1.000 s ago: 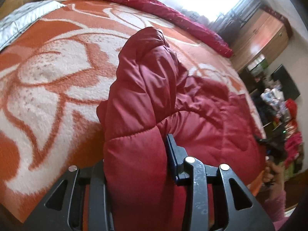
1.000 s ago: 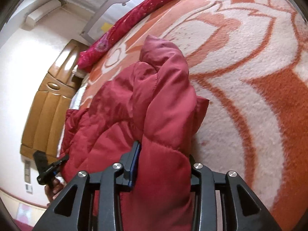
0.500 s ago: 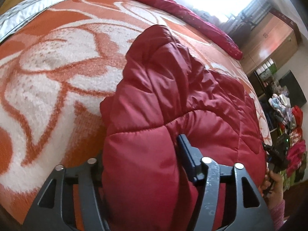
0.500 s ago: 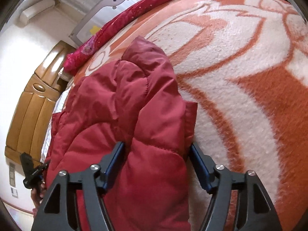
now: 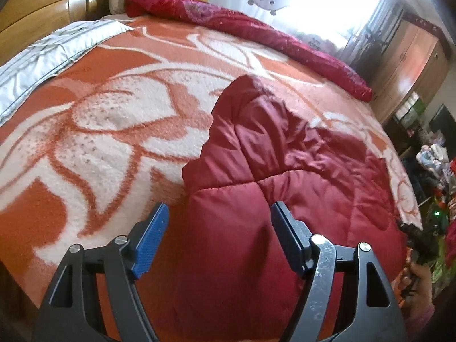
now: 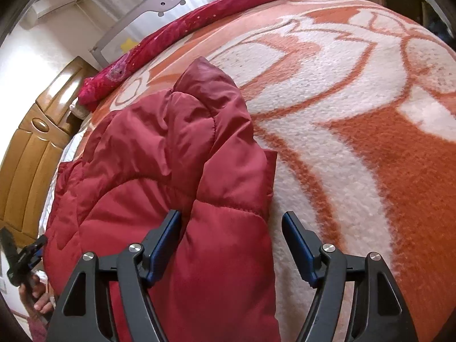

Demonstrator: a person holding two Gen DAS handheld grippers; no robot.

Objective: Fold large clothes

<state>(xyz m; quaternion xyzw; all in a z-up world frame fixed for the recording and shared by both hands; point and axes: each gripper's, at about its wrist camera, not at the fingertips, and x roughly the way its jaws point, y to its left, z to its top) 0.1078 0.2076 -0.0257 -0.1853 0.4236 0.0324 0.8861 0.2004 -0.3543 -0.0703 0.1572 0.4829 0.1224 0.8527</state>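
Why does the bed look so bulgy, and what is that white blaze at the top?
Left wrist view: the window is blown out to white glare, washing out what lies near it. Both views: the fisheye lens bows the orange blanket and darkens the corners. The red jacket stays fairly sharp; the far room clutter is soft.

The red jacket (image 5: 256,205) is quilted cloth with a slight sheen, smooth and stitched in puffy panels. Under it the orange-and-white blanket (image 5: 114,148) looks fleecy and matt. The left tool (image 5: 219,235) has matt black plastic arms, ribbed blue pads and shiny metal rivets. At upper left, the headboard (image 5: 34,14) is glossy varnished wood.
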